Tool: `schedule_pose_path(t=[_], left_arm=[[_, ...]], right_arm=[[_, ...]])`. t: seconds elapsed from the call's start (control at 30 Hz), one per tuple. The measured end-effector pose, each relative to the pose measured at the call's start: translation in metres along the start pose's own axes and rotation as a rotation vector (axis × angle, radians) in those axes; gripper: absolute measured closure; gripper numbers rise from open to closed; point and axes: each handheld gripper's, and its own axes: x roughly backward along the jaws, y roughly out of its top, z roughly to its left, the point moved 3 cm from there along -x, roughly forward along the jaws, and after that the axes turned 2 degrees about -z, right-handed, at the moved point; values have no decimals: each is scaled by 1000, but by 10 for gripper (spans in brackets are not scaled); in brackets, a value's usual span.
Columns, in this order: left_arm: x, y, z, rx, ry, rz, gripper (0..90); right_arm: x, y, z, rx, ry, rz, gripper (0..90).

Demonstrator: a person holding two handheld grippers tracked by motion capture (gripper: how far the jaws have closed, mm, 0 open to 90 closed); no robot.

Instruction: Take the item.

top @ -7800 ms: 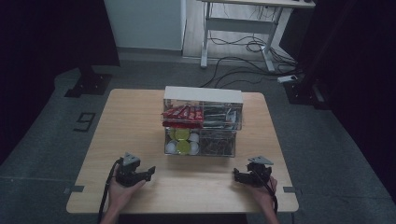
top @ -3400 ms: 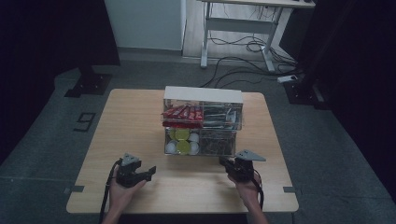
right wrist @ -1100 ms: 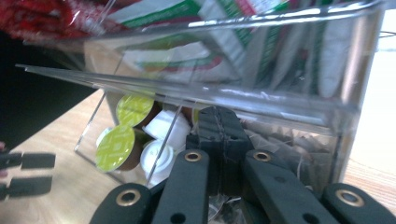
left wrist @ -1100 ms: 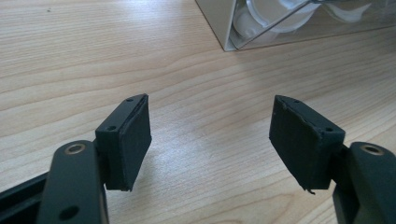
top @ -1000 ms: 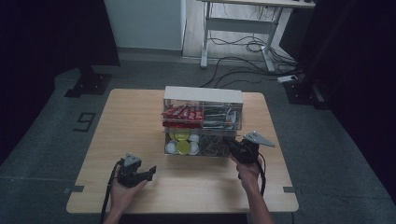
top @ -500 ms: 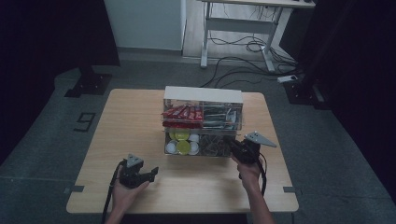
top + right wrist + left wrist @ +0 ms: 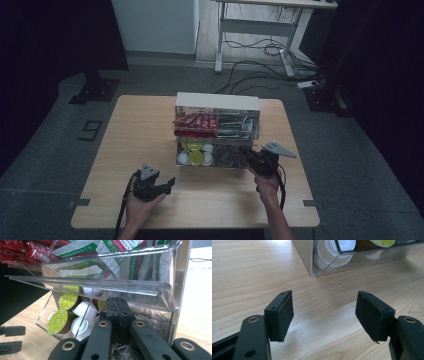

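Right hand-held gripper (image 7: 117,305) closed, empty, at clear organizer (image 7: 160,293) with green-lidded pods (image 7: 57,321).

Dim high view, dark surroundings, bright sharp gripper views, acrylic glare

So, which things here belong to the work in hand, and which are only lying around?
In the work:
- right tool, shut, reaching into the lower right compartment
- clear organizer box
- crinkled packets in that compartment

Lying about:
- left tool, open over bare table
- coffee capsules
- red sachets
- green-printed sachets
- desk and cables on the floor behind
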Motion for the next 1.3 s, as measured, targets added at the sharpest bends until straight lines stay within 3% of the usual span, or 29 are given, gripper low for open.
schedule_pose_path(t=[0.43, 0.8, 0.87, 1.3], left_arm=[[-19, 32, -35, -45, -30, -31, 310], [-26, 44, -39, -53, 14, -49, 305], [-24, 47, -42, -71, 27, -63, 306], [-30, 59, -53, -100, 41, -79, 310]], right_arm=[[0, 0, -2, -8, 6, 0, 894], [0, 0, -2, -6, 7, 1, 894], [0, 0, -2, -8, 8, 1, 895], [1, 0, -2, -11, 10, 2, 894]])
